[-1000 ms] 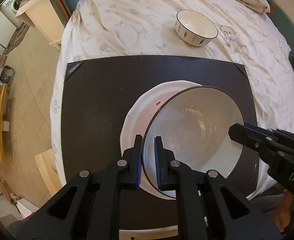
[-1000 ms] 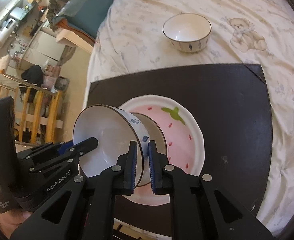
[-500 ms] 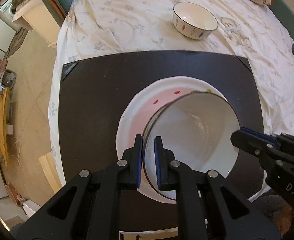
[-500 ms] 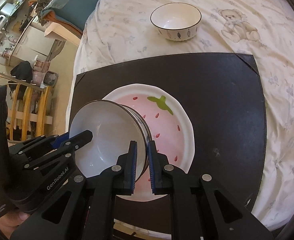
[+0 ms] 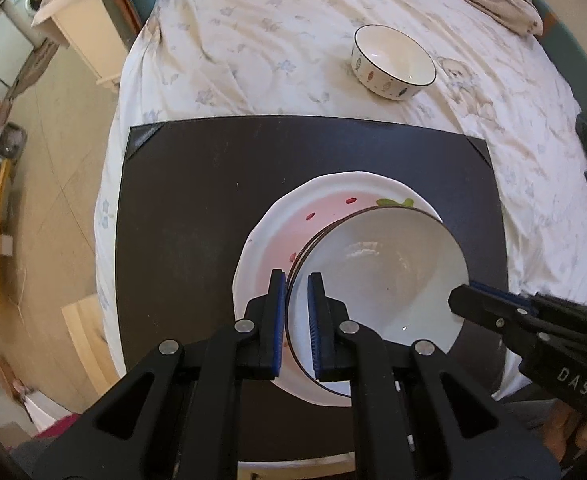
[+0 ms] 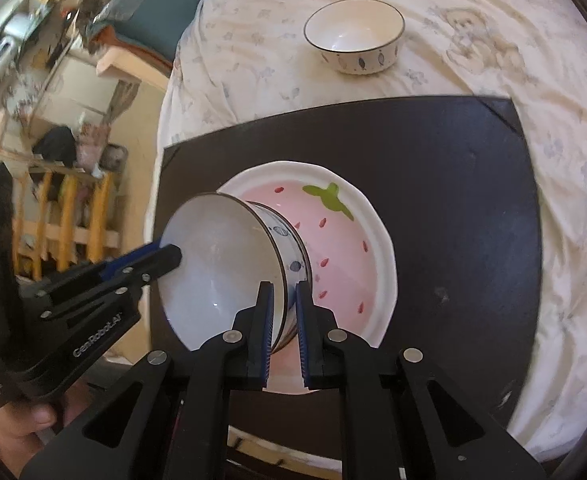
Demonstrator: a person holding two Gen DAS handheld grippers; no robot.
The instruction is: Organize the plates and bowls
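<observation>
Floral-sheeted bed (image 5: pixel 277 40) bears a dark mat (image 5: pixel 197 200)

we cannot see the strawberry plate's (image 5: pixel 333 192) near half under the large bowl (image 5: pixel 377 276); left furniture (image 6: pixel 33 80) blurs.

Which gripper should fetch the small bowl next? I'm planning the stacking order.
Likely the right gripper: the small bowl lies far back on the sheet, toward the right. Both it and the left gripper clamp the big bowl's rim over the strawberry plate, so release comes first.
</observation>
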